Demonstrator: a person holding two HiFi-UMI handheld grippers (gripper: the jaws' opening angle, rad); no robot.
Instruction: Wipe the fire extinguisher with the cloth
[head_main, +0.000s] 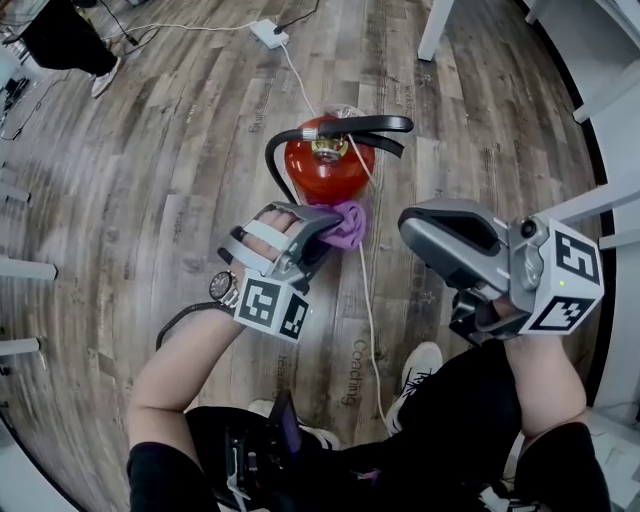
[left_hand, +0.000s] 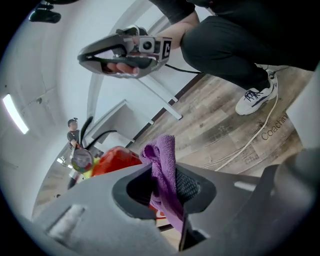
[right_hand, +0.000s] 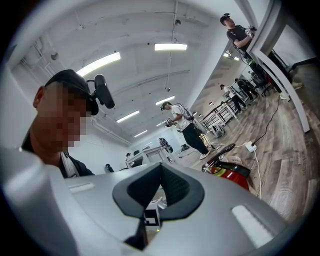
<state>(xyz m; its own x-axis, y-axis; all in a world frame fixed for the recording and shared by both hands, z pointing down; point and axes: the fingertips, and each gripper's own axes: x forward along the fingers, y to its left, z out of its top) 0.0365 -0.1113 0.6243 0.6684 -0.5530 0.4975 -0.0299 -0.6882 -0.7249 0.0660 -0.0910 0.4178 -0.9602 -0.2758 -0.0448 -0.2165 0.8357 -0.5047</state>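
Note:
A red fire extinguisher (head_main: 328, 170) with a black handle and hose stands on the wooden floor; it also shows in the left gripper view (left_hand: 112, 159) and the right gripper view (right_hand: 235, 175). My left gripper (head_main: 338, 222) is shut on a purple cloth (head_main: 347, 225), which touches the extinguisher's near side just below its top. In the left gripper view the cloth (left_hand: 162, 167) bunches up between the jaws. My right gripper (head_main: 415, 222) hovers to the right of the extinguisher, shut and holding nothing, pointing level.
A white cable (head_main: 365, 270) runs across the floor from a power strip (head_main: 269, 33) past the extinguisher. White table legs (head_main: 436, 28) stand behind it. My shoe (head_main: 412, 372) is near the cable. Other people (right_hand: 186, 126) stand far off in the room.

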